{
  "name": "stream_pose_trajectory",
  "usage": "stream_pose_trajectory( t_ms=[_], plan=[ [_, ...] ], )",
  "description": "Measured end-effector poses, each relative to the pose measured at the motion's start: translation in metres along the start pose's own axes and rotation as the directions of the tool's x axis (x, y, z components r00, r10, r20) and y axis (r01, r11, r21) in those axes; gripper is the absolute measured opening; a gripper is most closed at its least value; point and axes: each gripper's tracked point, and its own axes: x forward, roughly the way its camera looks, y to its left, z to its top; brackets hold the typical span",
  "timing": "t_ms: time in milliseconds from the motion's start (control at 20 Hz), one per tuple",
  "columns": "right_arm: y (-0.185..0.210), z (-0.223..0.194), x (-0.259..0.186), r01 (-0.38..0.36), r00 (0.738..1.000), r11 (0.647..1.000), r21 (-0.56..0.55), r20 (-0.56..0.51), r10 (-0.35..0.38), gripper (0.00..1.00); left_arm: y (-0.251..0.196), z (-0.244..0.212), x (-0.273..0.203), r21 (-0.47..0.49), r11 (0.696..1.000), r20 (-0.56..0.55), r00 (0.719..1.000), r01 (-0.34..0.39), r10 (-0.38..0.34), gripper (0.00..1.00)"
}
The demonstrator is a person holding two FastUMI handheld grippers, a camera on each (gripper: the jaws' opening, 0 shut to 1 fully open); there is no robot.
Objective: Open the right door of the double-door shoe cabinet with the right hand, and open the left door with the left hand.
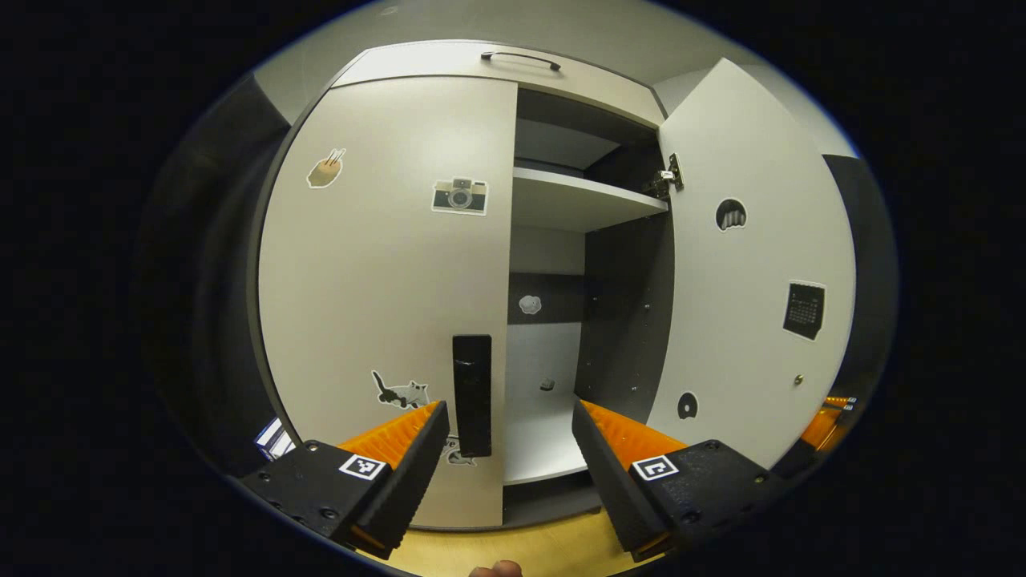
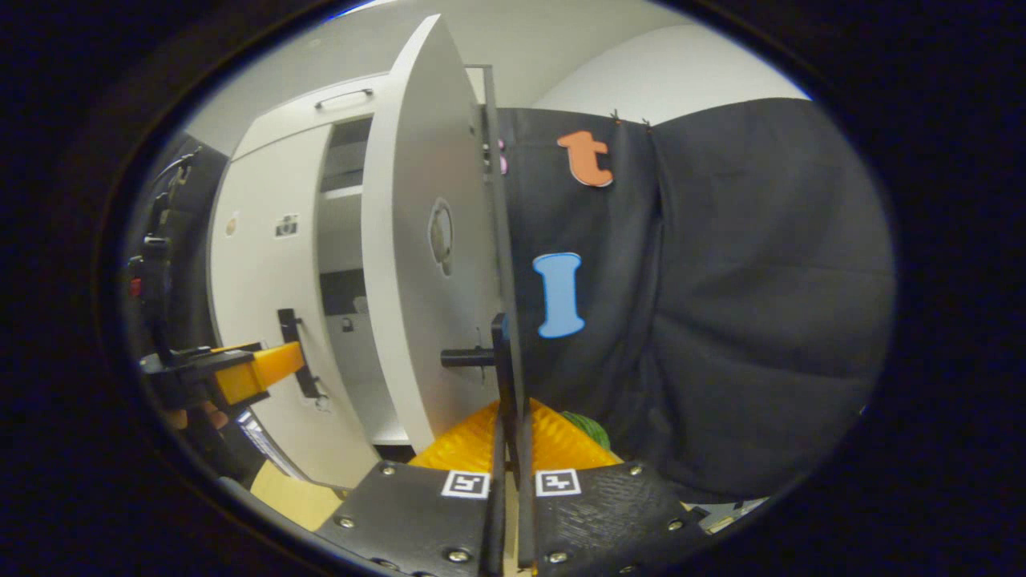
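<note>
The white shoe cabinet's left door (image 1: 385,272) is closed, its black vertical handle (image 1: 472,393) at the inner edge. My left gripper (image 1: 507,425) is open; the handle stands in the gap, just inside the left orange finger (image 1: 397,433). The right door (image 1: 745,264) is swung open and shows shelves (image 1: 577,200) inside. In the right gripper view that right door (image 2: 417,240) is seen nearly edge-on, and my right gripper (image 2: 509,429) is shut on its black handle (image 2: 505,353). The left gripper (image 2: 248,369) hovers near the left door's handle (image 2: 290,344).
Black booth cloth (image 2: 721,304) hangs right behind the open right door. A drawer front with a black handle (image 1: 521,58) tops the cabinet. Wooden floor (image 1: 513,549) lies below. A hand (image 2: 196,417) holds the left gripper.
</note>
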Motion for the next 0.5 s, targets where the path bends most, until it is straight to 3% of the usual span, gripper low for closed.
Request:
stream_pose_trajectory(
  t_ms=[200,500],
  plan=[
    [-0.014,0.001,0.01,-0.085,0.996,0.996,0.013,-0.005,0.085,0.06,-0.003,-0.004,0.008,0.003,1.0,-0.008,1.0,-0.028,0.028,0.96],
    [-0.023,0.001,0.015,-0.155,0.988,0.988,0.024,-0.011,0.155,0.06,0.006,-0.007,0.02,0.012,0.996,-0.008,0.996,-0.089,0.089,0.96]
  ],
)
